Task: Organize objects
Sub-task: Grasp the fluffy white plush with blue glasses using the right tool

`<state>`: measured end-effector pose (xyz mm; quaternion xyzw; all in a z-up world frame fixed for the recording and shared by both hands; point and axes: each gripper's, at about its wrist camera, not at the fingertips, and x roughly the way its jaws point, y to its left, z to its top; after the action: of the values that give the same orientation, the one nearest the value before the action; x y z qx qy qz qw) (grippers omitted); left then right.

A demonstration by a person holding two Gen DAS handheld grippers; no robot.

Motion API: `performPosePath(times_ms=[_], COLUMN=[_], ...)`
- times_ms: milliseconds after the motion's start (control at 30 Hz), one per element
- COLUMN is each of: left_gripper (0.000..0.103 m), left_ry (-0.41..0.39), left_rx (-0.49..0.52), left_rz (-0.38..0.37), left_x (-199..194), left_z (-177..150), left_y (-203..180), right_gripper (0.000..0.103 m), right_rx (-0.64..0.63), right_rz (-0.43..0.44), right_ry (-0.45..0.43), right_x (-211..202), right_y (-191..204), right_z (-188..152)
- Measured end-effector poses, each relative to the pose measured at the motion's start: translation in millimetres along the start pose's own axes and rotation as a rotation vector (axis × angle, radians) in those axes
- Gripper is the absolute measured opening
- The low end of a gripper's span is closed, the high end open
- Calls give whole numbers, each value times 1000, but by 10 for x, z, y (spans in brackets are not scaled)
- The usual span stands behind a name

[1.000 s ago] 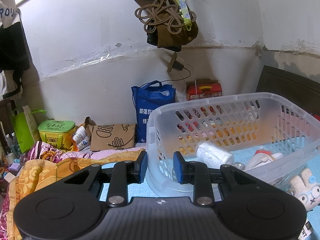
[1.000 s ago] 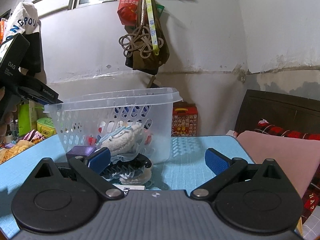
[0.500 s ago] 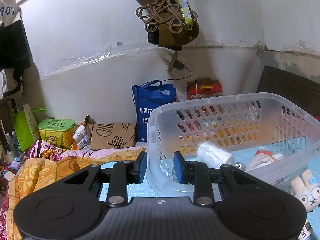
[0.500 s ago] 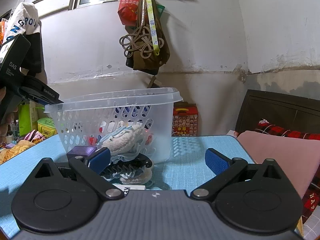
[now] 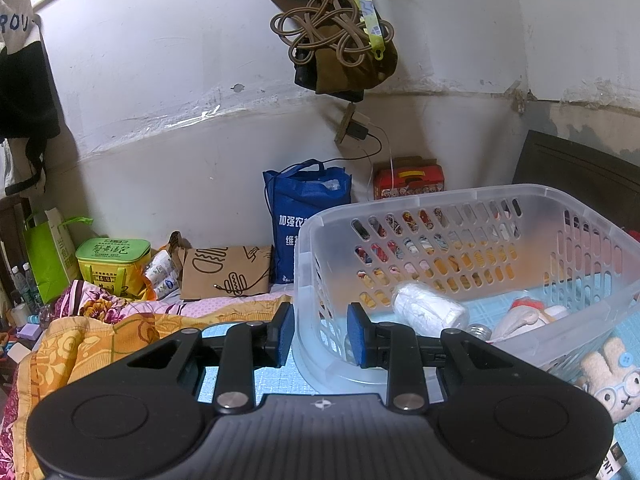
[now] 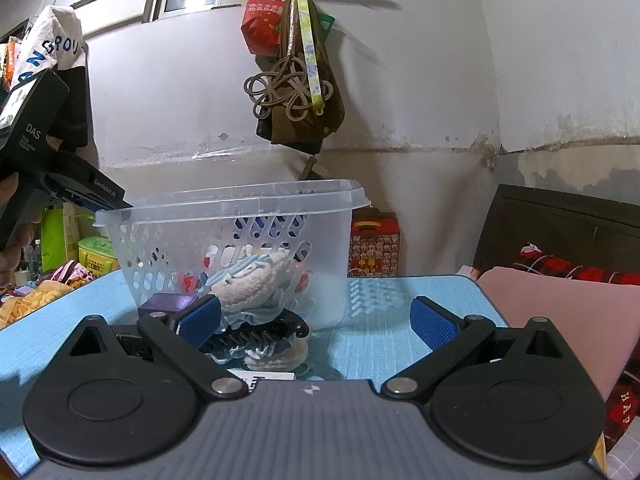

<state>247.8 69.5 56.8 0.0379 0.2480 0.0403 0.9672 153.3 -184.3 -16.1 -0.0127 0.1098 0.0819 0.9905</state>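
A clear plastic basket (image 5: 460, 208) stands on the blue mat (image 6: 372, 344); it also shows in the right wrist view (image 6: 240, 216). My left gripper (image 5: 320, 334) has its two pads on either side of the basket's near-left wall, close to it; whether they pinch the wall is unclear. Inside lie a white roll (image 5: 430, 308), a small bottle and a soft toy. My right gripper (image 6: 316, 320) is open and empty above the mat. In front of the basket lie a plush toy (image 6: 252, 280), a black comb (image 6: 256, 338) and a purple box (image 6: 170, 304).
A bunny plush (image 5: 608, 376) lies outside the basket at the right. A blue bag (image 5: 304, 216), red box (image 5: 408, 178), green box (image 5: 114, 264) and orange bedding (image 5: 80, 344) sit at the left and back. A pink cushion (image 6: 560, 312) borders the mat's right edge.
Almost nothing has moved. The left view has shifted very slightly; both grippers keep the same opening.
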Motion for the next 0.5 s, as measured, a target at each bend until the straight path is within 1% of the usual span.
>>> performPosePath(times_ms=[100,200,267,333,500], left_gripper=[33,33,33,33,33], left_ry=[0,-1,-2,-4,-4], left_rx=[0,1,1,1,-1], left_rz=[0,1,2,0,-2], left_x=[0,0,4,1,-7], left_z=[0,0,4,-2,-18], left_y=[0,0,1,-5,-15], right_gripper=[103,103,103,103,103], right_rx=[2,13,27,52,38], right_rz=[4,52,102,129,133], right_ry=[6,39,52,60,122], right_x=[3,36,55,78,242], right_y=[-4,-18,-30,-53,11], right_z=[10,37,64,94,177])
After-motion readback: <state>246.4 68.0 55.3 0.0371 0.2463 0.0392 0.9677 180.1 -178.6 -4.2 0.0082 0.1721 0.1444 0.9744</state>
